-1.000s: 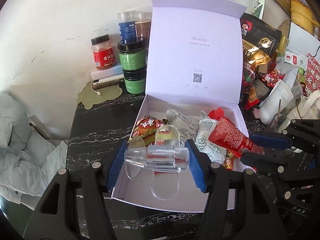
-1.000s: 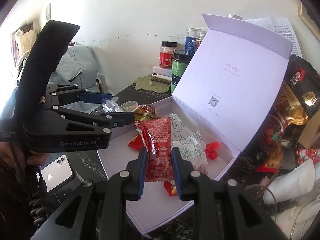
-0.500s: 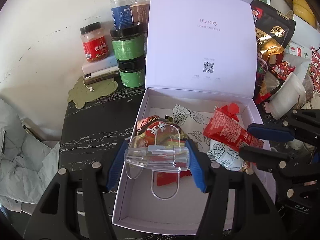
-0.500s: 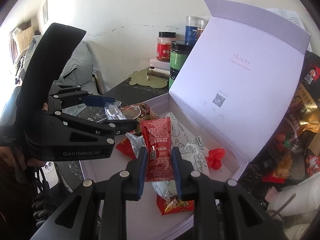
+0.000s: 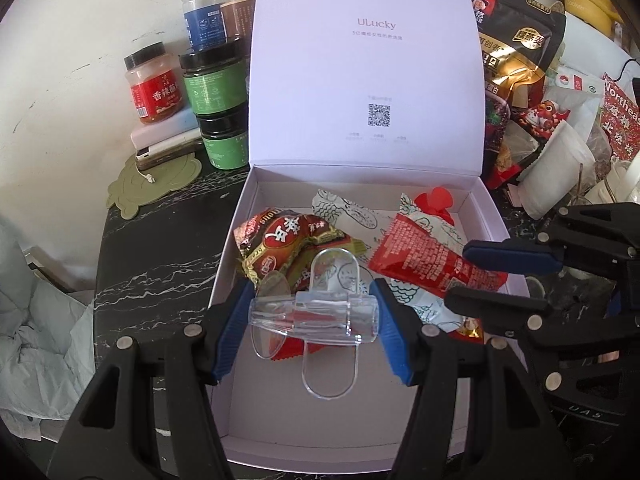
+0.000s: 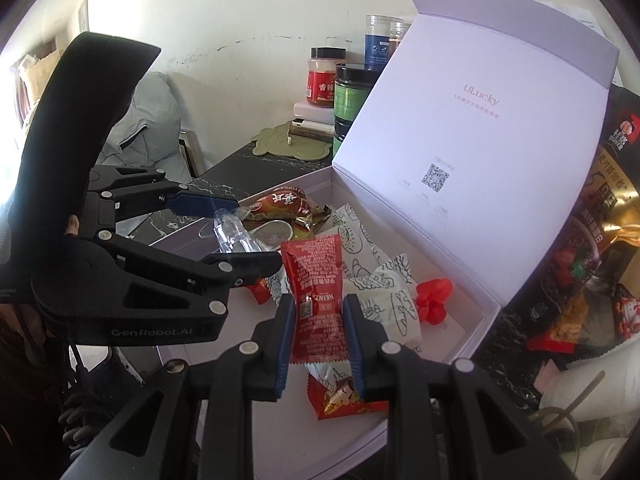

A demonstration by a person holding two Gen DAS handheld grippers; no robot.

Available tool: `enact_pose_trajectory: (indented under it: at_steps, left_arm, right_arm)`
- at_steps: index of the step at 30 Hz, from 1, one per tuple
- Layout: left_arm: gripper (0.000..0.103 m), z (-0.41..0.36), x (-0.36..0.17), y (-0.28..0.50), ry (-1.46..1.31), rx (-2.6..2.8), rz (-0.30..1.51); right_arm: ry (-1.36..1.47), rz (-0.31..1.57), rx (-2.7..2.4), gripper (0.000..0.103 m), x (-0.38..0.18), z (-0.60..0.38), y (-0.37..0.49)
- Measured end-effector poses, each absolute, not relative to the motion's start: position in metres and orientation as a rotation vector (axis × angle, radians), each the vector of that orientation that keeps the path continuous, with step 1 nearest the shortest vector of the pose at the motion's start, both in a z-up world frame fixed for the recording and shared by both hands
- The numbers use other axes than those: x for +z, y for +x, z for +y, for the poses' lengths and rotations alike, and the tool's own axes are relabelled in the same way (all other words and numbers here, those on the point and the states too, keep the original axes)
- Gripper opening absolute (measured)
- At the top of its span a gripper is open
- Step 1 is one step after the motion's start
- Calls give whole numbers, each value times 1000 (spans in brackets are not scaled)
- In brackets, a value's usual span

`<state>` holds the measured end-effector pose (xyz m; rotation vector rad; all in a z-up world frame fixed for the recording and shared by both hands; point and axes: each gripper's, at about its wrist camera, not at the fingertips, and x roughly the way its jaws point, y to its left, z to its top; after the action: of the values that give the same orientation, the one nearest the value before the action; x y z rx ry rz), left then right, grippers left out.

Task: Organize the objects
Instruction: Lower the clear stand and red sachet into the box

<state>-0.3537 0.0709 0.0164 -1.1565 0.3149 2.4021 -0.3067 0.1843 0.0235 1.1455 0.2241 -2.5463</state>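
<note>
so left gripper (image 5: 313, 322) was clamped on a clear plastic clip (image 5: 316, 316), blue pads (image 5: 234, 332) pressing its two ends, clip held crosswise above the near half of the open white box (image 5: 280, 436). right gripper (image 6: 316, 334) was closed on a red ketchup sachet (image 6: 316, 292), pinched at both side edges, sachet upright over the box interior. both grippers pointed down into the box, side by side, not touching. under them in the box: a red-and-gold snack pack (image 5: 286, 242) at the left, white printed wrappers (image 5: 348, 212) in the middle, a small red plastic piece (image 5: 436, 200) near the back right corner, another red packet (image 6: 344, 400) below the sachet. box lid (image 5: 364, 60) stood upright at the back, "ulucky" printed inside. box sat on a dark marble table (image 5: 160, 248). left of the lid: stacked green jars (image 5: 218, 108), a red-label jar (image 5: 154, 88). right of it: a dark snack bag (image 5: 516, 40).
</note>
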Motion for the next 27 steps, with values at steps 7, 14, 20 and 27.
enact_pose_trajectory:
  at_steps: [7,14,20,27]
  left_arm:
    - [58,83,0,-351,-1194,2316,390]
    - [58,82,-21,-351,-1304,2257,377]
    - [58,80,-28,-342,-1341,2260,403]
    - [58,81,-34,-338,-1394,2239,428]
  right_arm:
    - [1215,271,-2534,24,8,179,-304]
    - [1275,253,-2477,24,-4,174,-303]
    - [1334,281,-2434,24,-13,167,-300]
    - [1390,249,-2410,24,-17,167,-308]
